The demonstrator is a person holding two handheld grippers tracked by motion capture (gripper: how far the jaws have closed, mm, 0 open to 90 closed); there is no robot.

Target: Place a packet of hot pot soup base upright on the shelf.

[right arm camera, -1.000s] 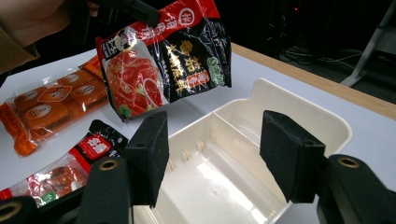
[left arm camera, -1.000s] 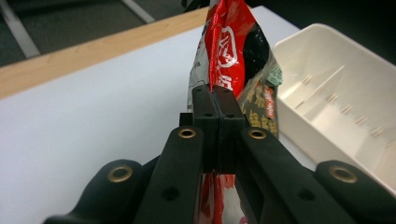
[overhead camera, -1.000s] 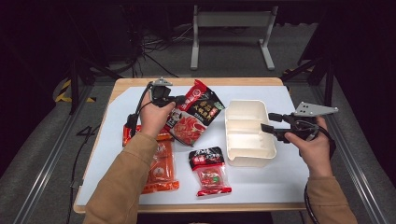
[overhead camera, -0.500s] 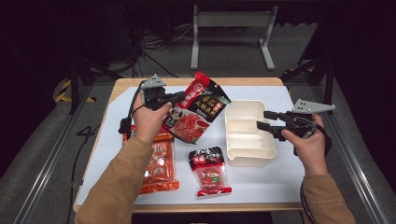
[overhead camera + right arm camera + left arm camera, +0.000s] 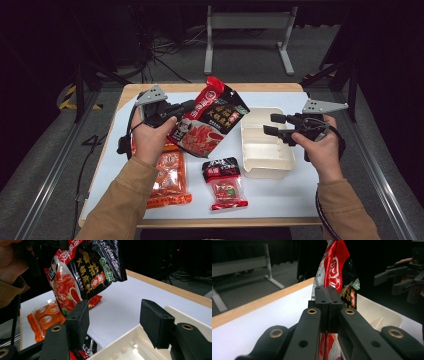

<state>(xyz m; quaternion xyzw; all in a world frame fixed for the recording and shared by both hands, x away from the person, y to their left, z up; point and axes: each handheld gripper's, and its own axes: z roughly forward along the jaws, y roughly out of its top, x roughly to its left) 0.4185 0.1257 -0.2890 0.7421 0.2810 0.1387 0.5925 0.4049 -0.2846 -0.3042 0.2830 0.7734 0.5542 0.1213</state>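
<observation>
Red-and-black sauce packet [image 5: 210, 120] hangs above the worktop [image 5: 280, 195], pinched in the left claw [image 5: 187, 106], while the right claw [image 5: 270, 124] stays spread over the white tray [image 5: 265, 167].

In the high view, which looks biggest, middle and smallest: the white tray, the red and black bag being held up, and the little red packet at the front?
1. White tray looks largest.
2. Red and black bag, held by the left tongs; it is lifted nearer the camera, so its place against the tray is unsure.
3. Little red packet, plainly smallest.
</observation>
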